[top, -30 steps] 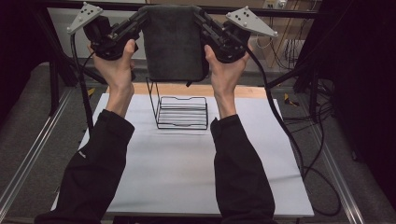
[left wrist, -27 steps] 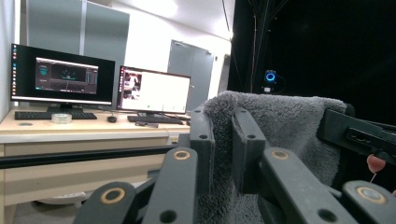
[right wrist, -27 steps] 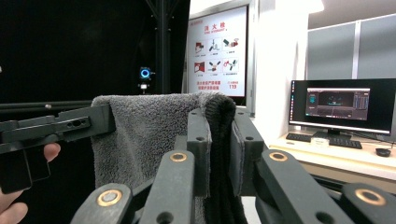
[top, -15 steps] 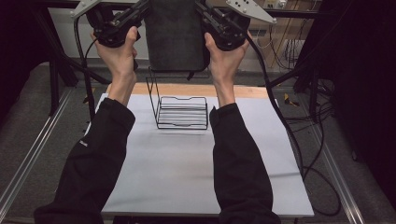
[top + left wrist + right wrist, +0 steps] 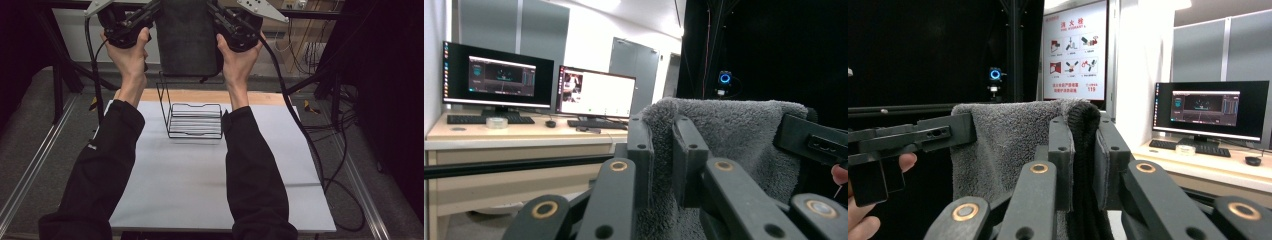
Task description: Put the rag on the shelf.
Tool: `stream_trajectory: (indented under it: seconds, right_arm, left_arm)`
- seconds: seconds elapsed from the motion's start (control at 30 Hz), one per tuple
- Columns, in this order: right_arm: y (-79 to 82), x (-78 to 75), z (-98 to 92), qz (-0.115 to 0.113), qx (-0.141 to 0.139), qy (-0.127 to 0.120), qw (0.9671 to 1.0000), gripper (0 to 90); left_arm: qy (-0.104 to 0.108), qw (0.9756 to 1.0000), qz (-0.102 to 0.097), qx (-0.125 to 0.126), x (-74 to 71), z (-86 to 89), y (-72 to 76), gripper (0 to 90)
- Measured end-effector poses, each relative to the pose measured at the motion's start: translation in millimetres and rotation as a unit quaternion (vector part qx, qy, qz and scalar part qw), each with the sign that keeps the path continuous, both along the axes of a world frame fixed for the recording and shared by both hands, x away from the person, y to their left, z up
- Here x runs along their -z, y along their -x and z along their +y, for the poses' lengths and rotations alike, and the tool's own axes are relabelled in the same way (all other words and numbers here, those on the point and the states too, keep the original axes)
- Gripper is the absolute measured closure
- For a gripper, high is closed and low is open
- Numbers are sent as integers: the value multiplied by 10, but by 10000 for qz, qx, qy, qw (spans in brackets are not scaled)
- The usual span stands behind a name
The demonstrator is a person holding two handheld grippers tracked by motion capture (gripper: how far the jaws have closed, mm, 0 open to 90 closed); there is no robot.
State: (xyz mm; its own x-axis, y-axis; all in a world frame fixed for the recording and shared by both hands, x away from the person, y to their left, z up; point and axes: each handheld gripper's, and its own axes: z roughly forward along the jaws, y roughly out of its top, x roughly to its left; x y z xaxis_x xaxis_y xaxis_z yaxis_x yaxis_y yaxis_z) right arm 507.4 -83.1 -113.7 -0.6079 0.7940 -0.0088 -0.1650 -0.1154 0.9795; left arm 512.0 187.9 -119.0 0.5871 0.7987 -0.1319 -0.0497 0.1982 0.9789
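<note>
While the towel (image 5: 189, 37) hangs high above the rack (image 5: 192, 117) and desk (image 5: 200, 175), the left gripper (image 5: 663, 150) and right gripper (image 5: 1083, 150) each pinch a top corner. Soft, limp and light, it should handle best by those corners.

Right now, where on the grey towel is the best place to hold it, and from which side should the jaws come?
Grip the grey towel at its two upper corners, one from each side. It hangs flat and limp above the wire rack, so corner holds keep it spread. The left gripper and right gripper are shut on those corners, jaws pressing the top edge.
</note>
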Motion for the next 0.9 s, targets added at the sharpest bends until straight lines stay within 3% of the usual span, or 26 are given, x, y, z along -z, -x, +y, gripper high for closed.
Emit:
stream_trajectory:
  seconds: [0.33,0.9]
  right_arm:
    - [-134,183,21,244,41,113,9996,810]
    - [-93,549,3,621,-18,359,9974,810]
  left_arm:
    - [-329,9992,235,-30,177,24,-132,802]
    - [-683,9965,454,186,530,95,-71,802]
